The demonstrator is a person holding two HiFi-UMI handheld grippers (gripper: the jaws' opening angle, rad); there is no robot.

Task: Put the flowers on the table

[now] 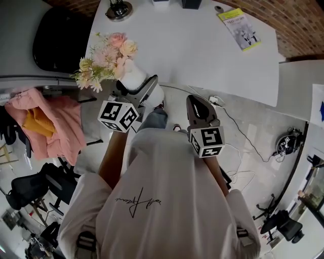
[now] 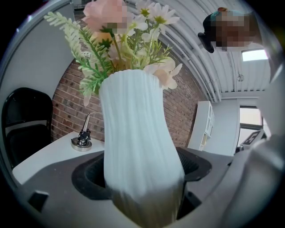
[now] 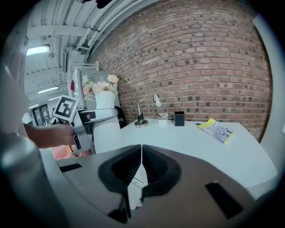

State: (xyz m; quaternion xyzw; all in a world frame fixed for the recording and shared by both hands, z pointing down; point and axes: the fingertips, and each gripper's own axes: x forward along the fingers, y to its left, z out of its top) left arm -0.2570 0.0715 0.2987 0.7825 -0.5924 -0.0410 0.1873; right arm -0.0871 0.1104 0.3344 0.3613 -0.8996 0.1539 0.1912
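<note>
Closest to me, the right gripper [image 3: 141,165] hangs with its jaws pressed together on nothing, while the left gripper [image 2: 142,176] has its jaws spread wide round the lower body of a white ribbed vase [image 2: 133,129], pads gripping both sides (it is carried upright, clear of any surface). Pink and cream flowers [image 1: 107,59] rise from it just by the near-left corner of the white table [image 1: 192,50]. Farther back on the table are a yellow booklet [image 1: 241,29] and a desk lamp [image 1: 119,9], with the brick wall [image 3: 200,58] behind.
</note>
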